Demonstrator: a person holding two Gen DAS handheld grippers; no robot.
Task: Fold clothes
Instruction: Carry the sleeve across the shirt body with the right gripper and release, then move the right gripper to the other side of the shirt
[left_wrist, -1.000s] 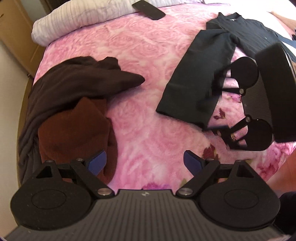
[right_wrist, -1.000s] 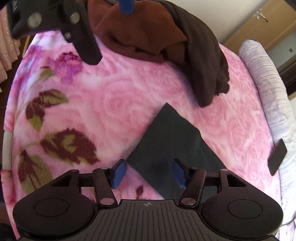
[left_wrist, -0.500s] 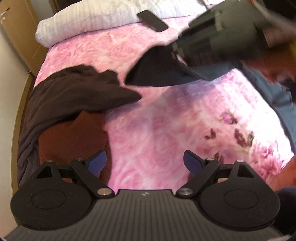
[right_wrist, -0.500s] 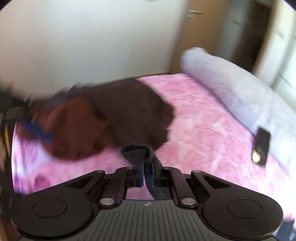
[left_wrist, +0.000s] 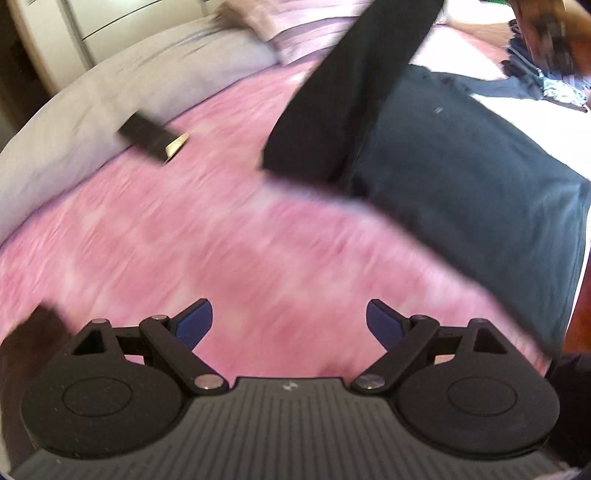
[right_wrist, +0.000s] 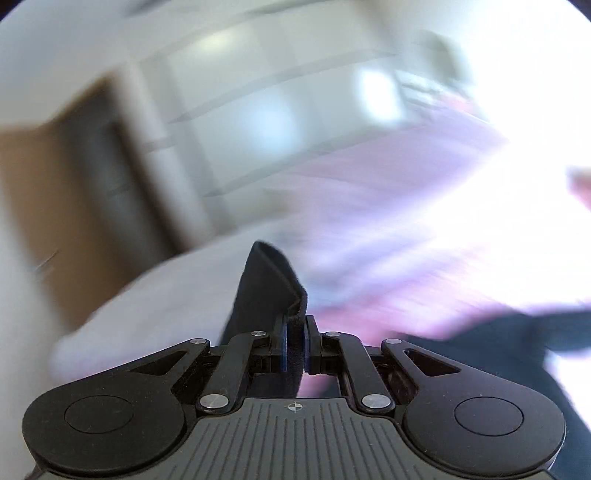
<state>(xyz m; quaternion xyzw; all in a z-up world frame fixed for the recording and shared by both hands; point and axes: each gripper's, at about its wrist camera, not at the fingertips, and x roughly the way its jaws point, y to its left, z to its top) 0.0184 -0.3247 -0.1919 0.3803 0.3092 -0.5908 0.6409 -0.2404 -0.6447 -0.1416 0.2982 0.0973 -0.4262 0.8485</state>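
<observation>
My right tool (right_wrist: 294, 349) is clamped on a fold of the dark garment's cuff edge (right_wrist: 275, 288); the blue pads (right_wrist: 283, 347) are nearly together with the cloth doubled between them and a short flap standing up beyond the tips. My left tool (left_wrist: 289, 323) is spread wide, holding nothing, low over the pink blanket (left_wrist: 207, 236).

The dark garment (left_wrist: 461, 177) lies at the right of the left-wrist frame, body flat on the bed. Its sleeve (left_wrist: 351, 92) rises to the upper edge of the frame, off the blanket, which fits the right tool's hold. Both views are smeared by motion; the right view shows mostly wall and cupboard.

Step in hand, as I judge it: carrying the sleeve across the body.
- Keep the pinch firm; only a narrow edge is held, so a jerk could slip it.
- Lay the sleeve straight, without twist, inside the body's outline.
- The free left tool could pin the body so it does not drag.

Materials: the garment is matte, soft, fine-knit by the look, and limp, hanging straight. The blanket is plush and may grip the cloth. A flat dark rectangular object (left_wrist: 149, 138), possibly a phone, lies near the pale pillow (left_wrist: 92, 110) at upper left. A brown garment (left_wrist: 33, 339) shows at the lower left edge.
</observation>
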